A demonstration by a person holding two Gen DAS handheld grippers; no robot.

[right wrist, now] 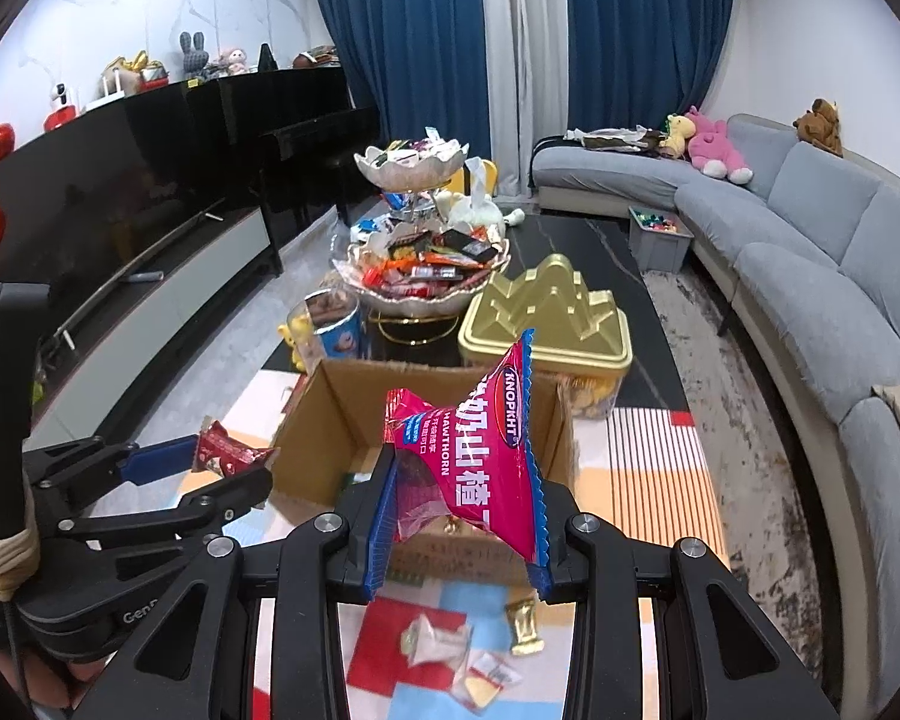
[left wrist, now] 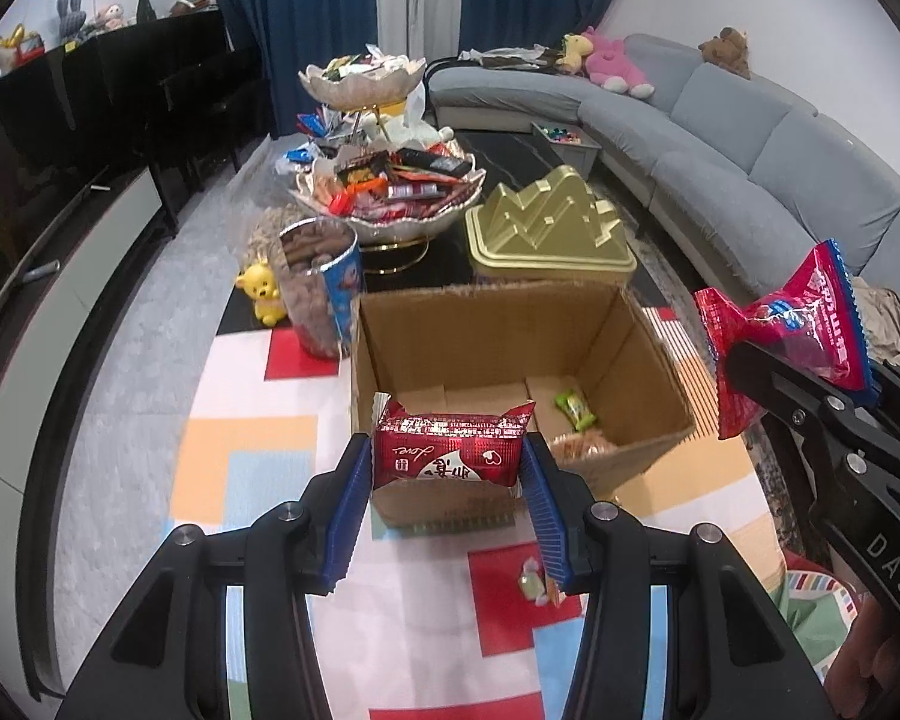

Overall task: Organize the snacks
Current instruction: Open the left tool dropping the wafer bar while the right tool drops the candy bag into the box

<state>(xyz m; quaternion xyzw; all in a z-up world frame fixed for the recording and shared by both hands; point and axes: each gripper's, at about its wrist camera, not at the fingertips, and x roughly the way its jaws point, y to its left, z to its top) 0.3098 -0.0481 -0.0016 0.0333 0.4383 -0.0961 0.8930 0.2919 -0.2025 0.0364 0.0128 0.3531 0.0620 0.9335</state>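
Note:
My left gripper [left wrist: 447, 456] is shut on a dark red snack pack [left wrist: 450, 447] and holds it above the near wall of an open cardboard box [left wrist: 498, 324]. The box holds a green candy [left wrist: 576, 409] and an orange-wrapped snack [left wrist: 582, 447]. My right gripper [right wrist: 459, 480] is shut on a pink hawthorn snack bag [right wrist: 480, 450] over the near side of the same box [right wrist: 330, 414]. The bag also shows in the left wrist view [left wrist: 786, 336], right of the box. The left gripper with its red pack [right wrist: 225, 450] is left of the box in the right wrist view.
A two-tier bowl stand full of snacks [left wrist: 390, 186], a gold mountain-shaped tin [left wrist: 546, 228], a clear jar of brown snacks [left wrist: 321, 288] and a yellow bear toy [left wrist: 261, 291] stand behind the box. Loose candies [right wrist: 468, 654] lie on the colourful mat. A grey sofa [right wrist: 810, 252] runs along the right.

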